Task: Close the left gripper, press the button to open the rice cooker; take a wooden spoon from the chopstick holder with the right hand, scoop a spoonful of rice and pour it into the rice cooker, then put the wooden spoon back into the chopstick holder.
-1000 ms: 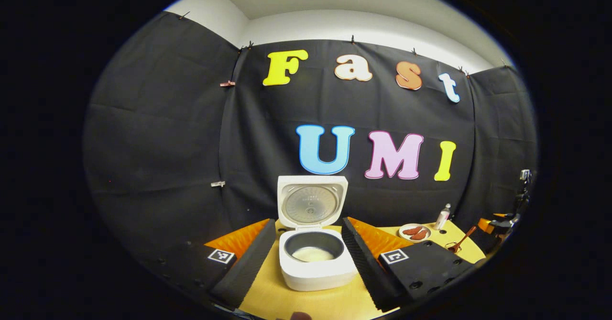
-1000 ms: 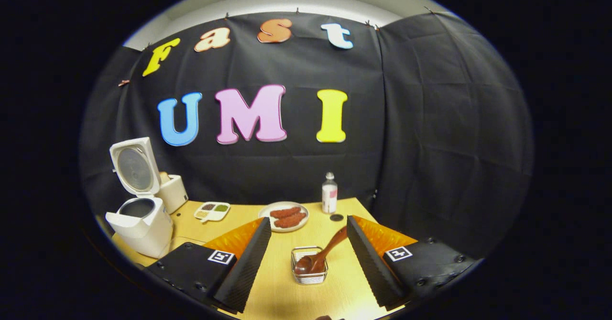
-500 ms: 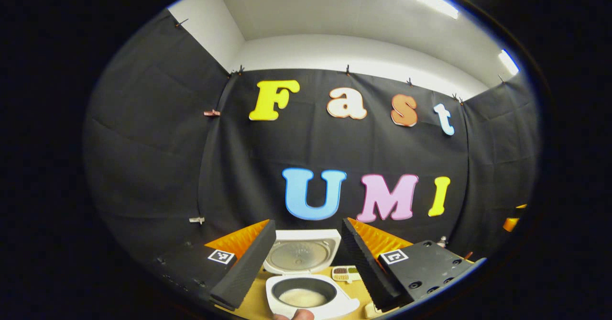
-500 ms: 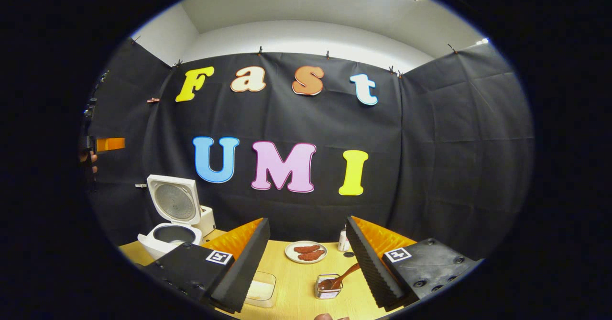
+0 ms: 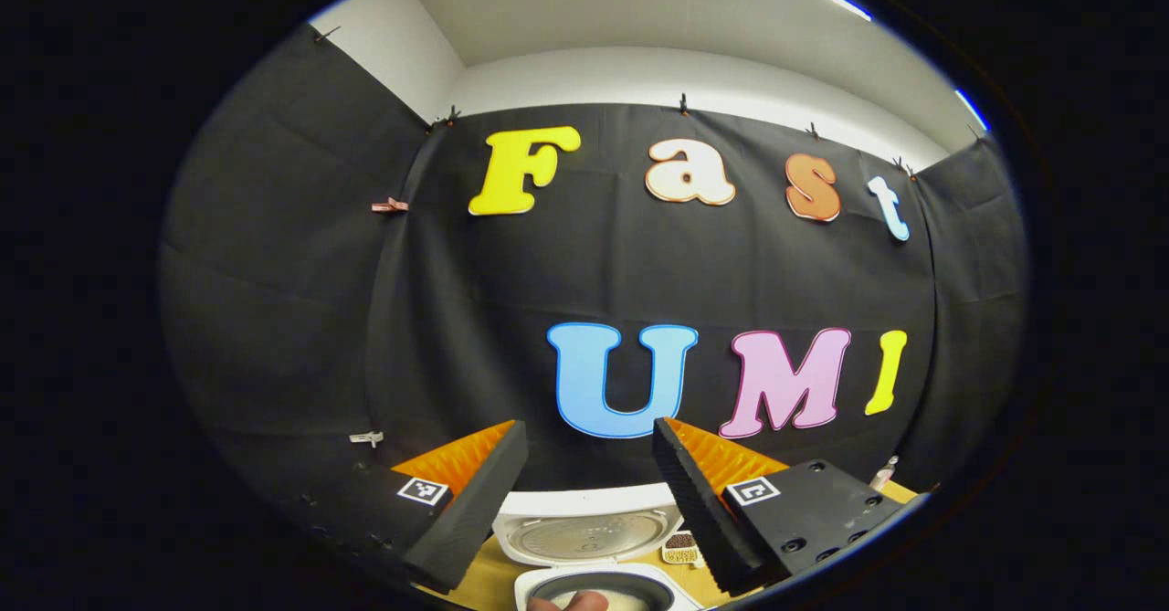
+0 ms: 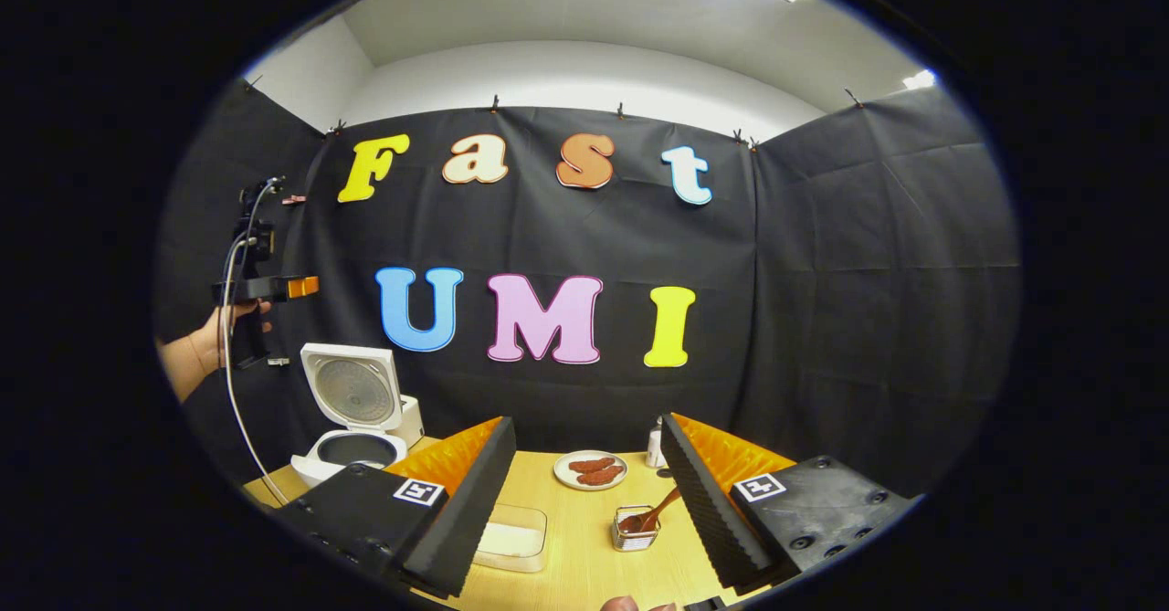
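Note:
The white rice cooker (image 5: 584, 538) stands with its lid up, low between my left gripper's open fingers; a little rice lies in its pot (image 5: 598, 595). My left gripper (image 5: 589, 428) is raised above it and holds nothing. In the right gripper view the cooker (image 6: 354, 415) is at the left, and a hand holds the left gripper (image 6: 265, 287) high above it. The wooden spoon (image 6: 656, 510) leans in the wire chopstick holder (image 6: 635, 535) on the table. My right gripper (image 6: 587, 424) is open, above and behind the holder.
A clear box of rice (image 6: 511, 538) lies by the right gripper's left finger. A plate of sausages (image 6: 589, 470) and a small bottle (image 6: 654, 447) stand farther back on the yellow table (image 6: 584, 574). A small seasoning dish (image 5: 680, 547) sits beside the cooker.
Both grippers have risen and drawn back from the table, so cooker and holder look smaller and lower. The spoon stays in the holder. Both grippers remain open.

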